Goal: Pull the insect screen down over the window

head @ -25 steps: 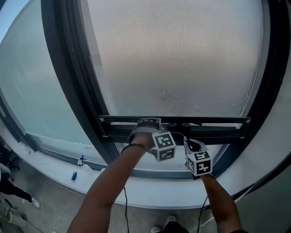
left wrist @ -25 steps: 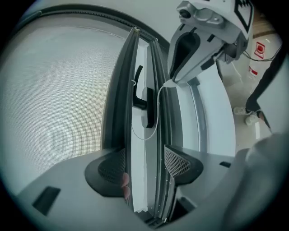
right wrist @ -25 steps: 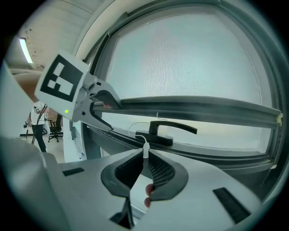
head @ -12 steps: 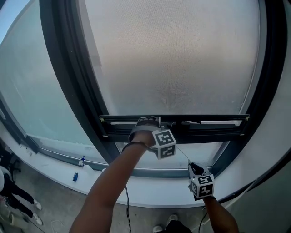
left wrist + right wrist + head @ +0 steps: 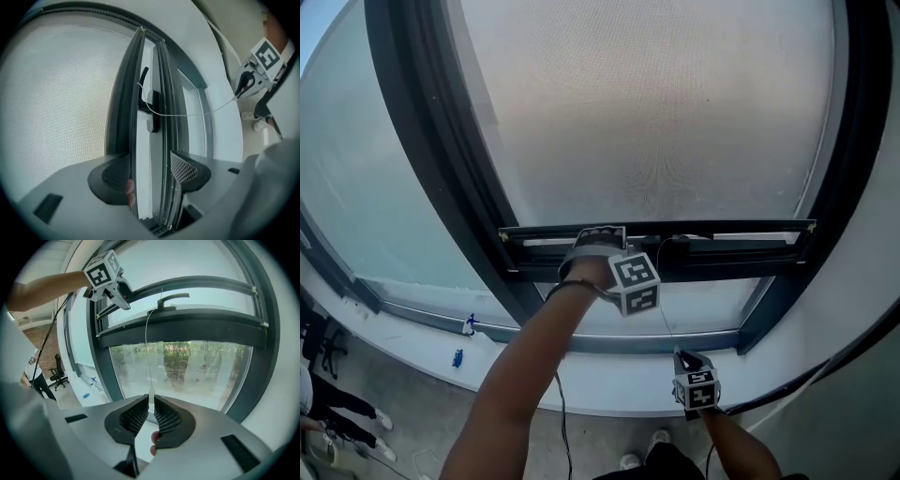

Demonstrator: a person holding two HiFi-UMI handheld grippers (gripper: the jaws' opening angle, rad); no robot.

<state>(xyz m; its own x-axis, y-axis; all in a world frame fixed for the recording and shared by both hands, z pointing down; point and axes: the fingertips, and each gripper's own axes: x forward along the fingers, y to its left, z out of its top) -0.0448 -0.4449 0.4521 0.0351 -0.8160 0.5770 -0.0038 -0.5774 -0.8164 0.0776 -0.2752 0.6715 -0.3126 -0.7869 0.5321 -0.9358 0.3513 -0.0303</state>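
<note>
Head view: screen bar [image 5: 731, 246] horizontal (left gripper [image 5: 602, 234] jaws clamp it); right gripper [image 5: 681, 356] jaws pinch cord [image 5: 664, 309].

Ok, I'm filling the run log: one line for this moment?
left gripper: shut on screen bar | right gripper: shut on pull cord | screen: short of bottom frame

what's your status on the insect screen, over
Left gripper shut on the dark metal bottom bar. Right gripper shut on the thin white pull cord. Grey mesh insect screen short of the dark lower frame, bare glass between. Nothing blocking.
</note>
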